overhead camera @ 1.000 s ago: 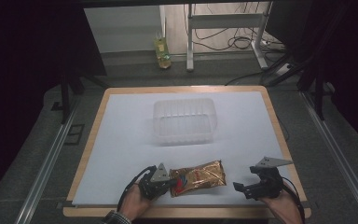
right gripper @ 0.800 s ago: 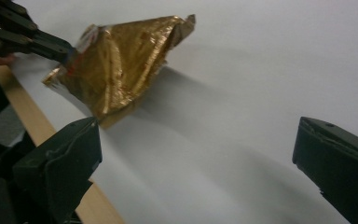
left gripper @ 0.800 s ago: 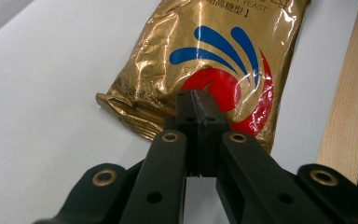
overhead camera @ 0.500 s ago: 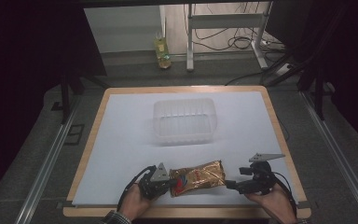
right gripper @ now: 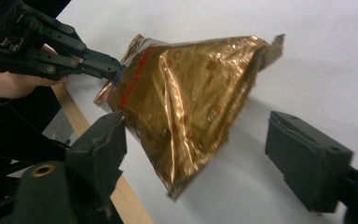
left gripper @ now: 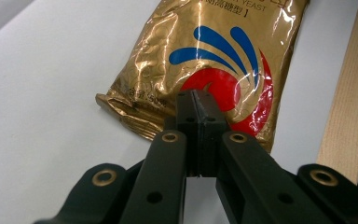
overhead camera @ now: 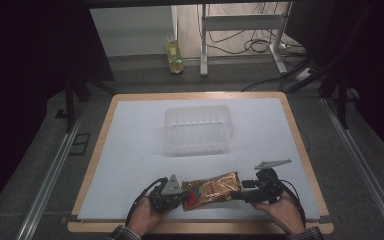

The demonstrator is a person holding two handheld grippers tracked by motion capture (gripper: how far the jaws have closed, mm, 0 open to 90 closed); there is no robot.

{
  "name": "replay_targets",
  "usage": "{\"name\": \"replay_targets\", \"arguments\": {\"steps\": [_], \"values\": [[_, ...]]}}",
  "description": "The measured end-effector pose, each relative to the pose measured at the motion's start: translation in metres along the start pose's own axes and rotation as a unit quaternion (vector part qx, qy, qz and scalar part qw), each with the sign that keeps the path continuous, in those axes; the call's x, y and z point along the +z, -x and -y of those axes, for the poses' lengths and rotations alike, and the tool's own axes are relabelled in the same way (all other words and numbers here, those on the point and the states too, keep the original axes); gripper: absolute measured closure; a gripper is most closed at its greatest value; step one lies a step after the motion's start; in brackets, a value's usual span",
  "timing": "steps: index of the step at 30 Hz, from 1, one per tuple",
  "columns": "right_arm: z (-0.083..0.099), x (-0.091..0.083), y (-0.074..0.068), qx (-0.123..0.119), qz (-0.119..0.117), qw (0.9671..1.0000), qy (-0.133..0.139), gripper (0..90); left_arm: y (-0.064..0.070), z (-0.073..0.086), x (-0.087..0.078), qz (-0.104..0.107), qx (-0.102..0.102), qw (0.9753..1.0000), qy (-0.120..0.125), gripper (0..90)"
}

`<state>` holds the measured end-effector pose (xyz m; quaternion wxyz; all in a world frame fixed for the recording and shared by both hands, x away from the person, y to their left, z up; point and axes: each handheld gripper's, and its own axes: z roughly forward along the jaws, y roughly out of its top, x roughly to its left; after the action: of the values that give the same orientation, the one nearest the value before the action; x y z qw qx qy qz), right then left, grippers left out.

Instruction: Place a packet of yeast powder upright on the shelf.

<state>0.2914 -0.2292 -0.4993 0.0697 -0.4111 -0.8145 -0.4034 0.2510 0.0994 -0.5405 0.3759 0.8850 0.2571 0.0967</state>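
Since the earlier frames the right gripper [overhead camera: 240, 192] has slid in from the lower right of the high view toward the gold bag [overhead camera: 212, 190], and its spread jaws now stand either side of the bag's end without pinching it. The left gripper [overhead camera: 180, 196] is pressed together on the bag's other end, over the red and blue print [left gripper: 223, 70]. The bag lies at the bottom centre of the high view on the white sheet [overhead camera: 130, 150]. A clear tub [overhead camera: 197, 129] sits mid-frame, well apart from the bag.
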Motion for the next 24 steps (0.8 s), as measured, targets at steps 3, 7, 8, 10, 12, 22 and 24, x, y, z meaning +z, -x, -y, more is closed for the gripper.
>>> {"name": "replay_targets", "arguments": {"steps": [3,7,8,10,12,22,24], "values": [[-0.005,0.007,-0.001,0.003,-0.011,0.9999,-0.006,27.0,0.000,0.000,0.000,0.000,0.002,1.0000,0.000,89.8],[-0.011,0.018,-0.003,0.004,-0.022,0.9995,-0.022,31.1,0.000,0.000,0.000,0.000,0.004,1.0000,-0.002,89.8],[-0.012,0.020,-0.003,0.007,-0.023,0.9994,-0.024,32.2,0.000,0.000,0.000,0.000,0.005,1.0000,-0.002,89.8],[-0.014,0.024,-0.003,0.013,-0.023,0.9992,-0.030,34.6,0.000,0.000,0.000,0.000,0.005,1.0000,-0.002,89.8],[-0.016,0.027,-0.001,0.020,-0.029,0.9989,-0.032,36.4,0.000,0.000,0.000,0.000,0.006,1.0000,-0.002,89.8],[-0.023,0.024,0.003,0.046,-0.074,0.9961,-0.013,62.3,0.000,-0.001,-0.001,-0.002,0.008,1.0000,-0.005,89.6],[-0.024,0.022,0.002,0.052,-0.083,0.9952,-0.008,67.6,0.002,-0.002,-0.001,-0.011,0.013,0.9998,-0.005,88.9]]}}
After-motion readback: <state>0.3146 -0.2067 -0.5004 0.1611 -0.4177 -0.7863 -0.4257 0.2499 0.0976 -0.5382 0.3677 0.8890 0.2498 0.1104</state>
